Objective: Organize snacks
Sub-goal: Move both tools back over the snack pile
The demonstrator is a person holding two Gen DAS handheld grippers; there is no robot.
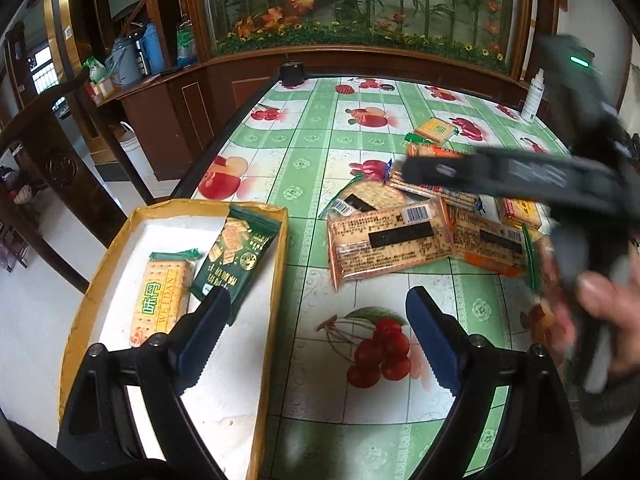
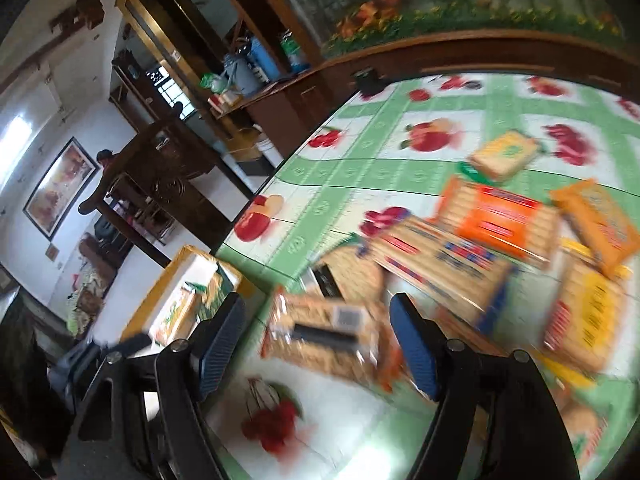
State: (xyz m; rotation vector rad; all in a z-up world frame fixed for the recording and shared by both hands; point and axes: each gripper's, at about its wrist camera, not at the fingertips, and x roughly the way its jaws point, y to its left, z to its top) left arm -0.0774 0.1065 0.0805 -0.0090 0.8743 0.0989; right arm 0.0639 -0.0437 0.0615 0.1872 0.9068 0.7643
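A yellow-rimmed box [image 1: 86, 300] with a white floor sits at the table's left edge. It holds a yellow Weidan cracker pack [image 1: 160, 300] and a dark green pack [image 1: 236, 256]. A pile of cracker packs [image 1: 420, 232] lies on the tablecloth at centre right. My left gripper [image 1: 320, 336] is open and empty, over the box's right rim. My right gripper [image 2: 320, 344] is open and empty above an orange-edged cracker pack [image 2: 324, 332], and shows blurred over the pile in the left wrist view [image 1: 520, 176]. The box also shows in the right wrist view [image 2: 176, 280].
The green fruit-print tablecloth [image 1: 320, 140] covers the table. A white spray bottle [image 1: 534, 96] stands at the back right and a black round object [image 1: 292, 72] at the back edge. A dark wooden chair [image 1: 48, 168] stands left of the table.
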